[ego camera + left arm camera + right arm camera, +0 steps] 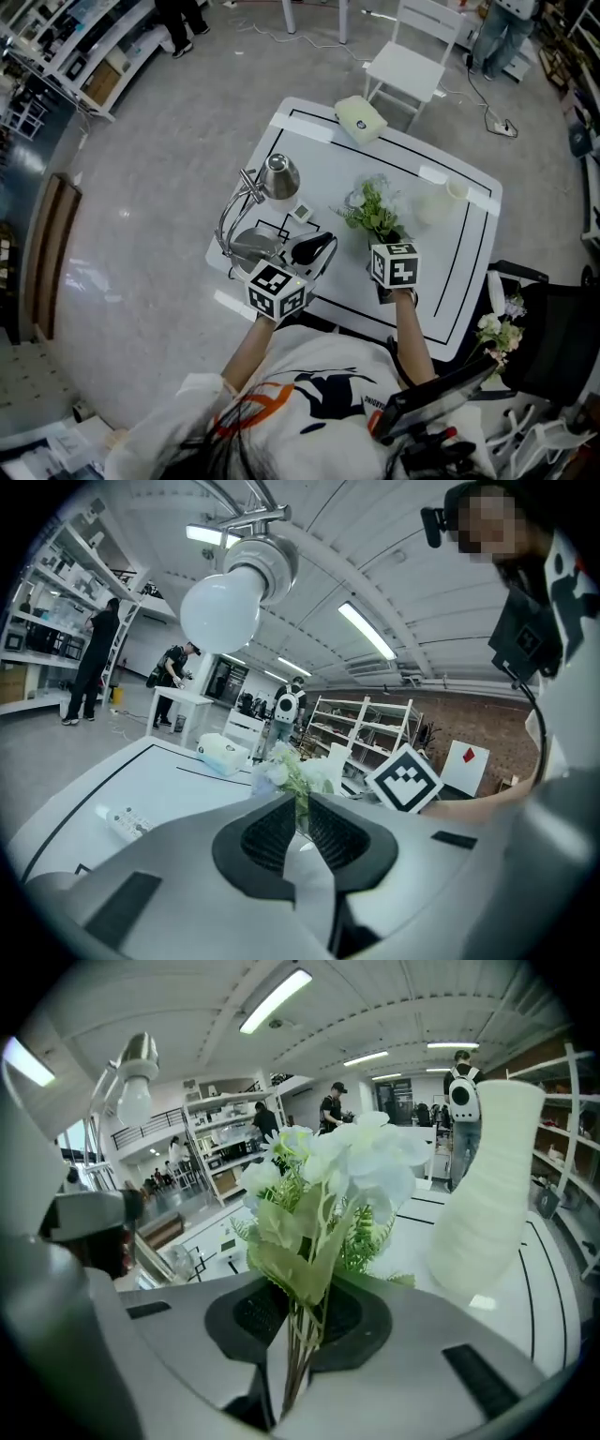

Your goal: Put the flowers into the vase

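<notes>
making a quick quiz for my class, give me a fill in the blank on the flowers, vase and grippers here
1. The right gripper is shut on the ____ of the flowers.
2. The vase stands ____ on the table.
3. The left gripper has ____ between its jaws.
4. The lamp stands nearer the ____ gripper.

Missing words: stems; upright; nothing; left
</notes>
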The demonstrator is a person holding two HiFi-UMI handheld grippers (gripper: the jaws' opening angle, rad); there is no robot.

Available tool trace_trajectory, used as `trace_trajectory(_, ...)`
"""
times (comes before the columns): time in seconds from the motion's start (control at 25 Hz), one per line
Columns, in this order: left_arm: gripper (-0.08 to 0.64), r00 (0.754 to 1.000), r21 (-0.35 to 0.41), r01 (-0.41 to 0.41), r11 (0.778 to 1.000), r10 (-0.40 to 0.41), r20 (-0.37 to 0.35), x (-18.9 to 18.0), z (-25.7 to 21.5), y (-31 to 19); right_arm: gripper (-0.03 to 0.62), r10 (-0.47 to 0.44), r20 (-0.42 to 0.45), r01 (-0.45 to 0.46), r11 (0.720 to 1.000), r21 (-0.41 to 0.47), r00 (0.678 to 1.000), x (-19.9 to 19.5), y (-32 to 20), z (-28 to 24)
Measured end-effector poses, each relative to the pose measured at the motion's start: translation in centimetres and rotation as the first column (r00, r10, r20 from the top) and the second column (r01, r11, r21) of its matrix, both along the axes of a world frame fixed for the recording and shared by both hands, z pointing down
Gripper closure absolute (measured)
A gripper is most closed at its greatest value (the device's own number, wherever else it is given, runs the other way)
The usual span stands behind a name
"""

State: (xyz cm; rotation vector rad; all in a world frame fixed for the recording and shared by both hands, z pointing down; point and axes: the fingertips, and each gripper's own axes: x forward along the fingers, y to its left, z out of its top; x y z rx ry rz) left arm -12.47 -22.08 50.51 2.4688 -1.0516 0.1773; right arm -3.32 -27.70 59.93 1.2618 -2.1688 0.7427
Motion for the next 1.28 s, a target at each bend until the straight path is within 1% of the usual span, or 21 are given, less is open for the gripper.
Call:
trace_trajectory(0.16,0.515,1.000,0.008,-0.022,1.000,0.022,-0.005,1.1,-0.3,-0.9,0.537,-0.003,0.053,0.001,0.999,0.052,0.999,1.7,2.2,-3.5)
trace_trajectory(0.24,0.515,0.999,0.013,-0.035,0.999,0.035,-0.005,1.8,-0.3,-1.2,0.537,0.008,0.071,-0.014,0.997,0.077,0.997,2.9,3.2,-5.2)
trace_trajectory(0.48,0.515,0.995,0.040,-0.097,0.995,0.097,-0.007,5.3,-1.0,-2.6,0.537,0.106,0.141,-0.125,0.983,0.134,0.984,7.8,6.0,-9.7)
trace_trajectory(0.72,0.515,0.984,0.094,-0.176,0.980,0.178,-0.007,10.4,-2.4,-4.3,0.537,0.172,0.164,-0.204,0.959,0.198,0.971,12.6,7.4,-13.3)
trace_trajectory(0.8,0.514,0.980,0.109,-0.199,0.974,0.201,-0.003,12.2,-2.8,-5.0,0.537,0.198,0.167,-0.232,0.949,0.212,0.966,14.2,7.6,-13.9)
trace_trajectory(0.88,0.497,0.975,0.124,-0.219,0.968,0.220,0.005,13.8,-3.0,-5.7,0.537,0.227,0.168,-0.261,0.940,0.221,0.959,15.9,7.8,-14.3)
trace_trajectory(1.0,0.489,0.971,0.159,-0.237,0.958,0.236,0.027,15.9,-3.5,-6.9,0.537,0.266,0.175,-0.301,0.927,0.224,0.948,18.4,8.1,-14.4)
trace_trajectory(1.12,0.482,0.967,0.160,-0.256,0.953,0.252,0.045,17.8,-3.4,-8.3,0.537,0.298,0.190,-0.337,0.916,0.220,0.935,20.6,8.2,-14.3)
trace_trajectory(1.2,0.437,0.958,0.146,-0.284,0.948,0.276,0.072,19.3,-2.8,-9.2,0.537,0.312,0.199,-0.352,0.911,0.214,0.929,21.7,8.2,-14.3)
trace_trajectory(1.28,0.394,0.946,0.130,-0.316,0.940,0.303,0.114,20.8,-2.0,-9.9,0.537,0.321,0.203,-0.361,0.909,0.208,0.925,22.6,8.0,-14.1)
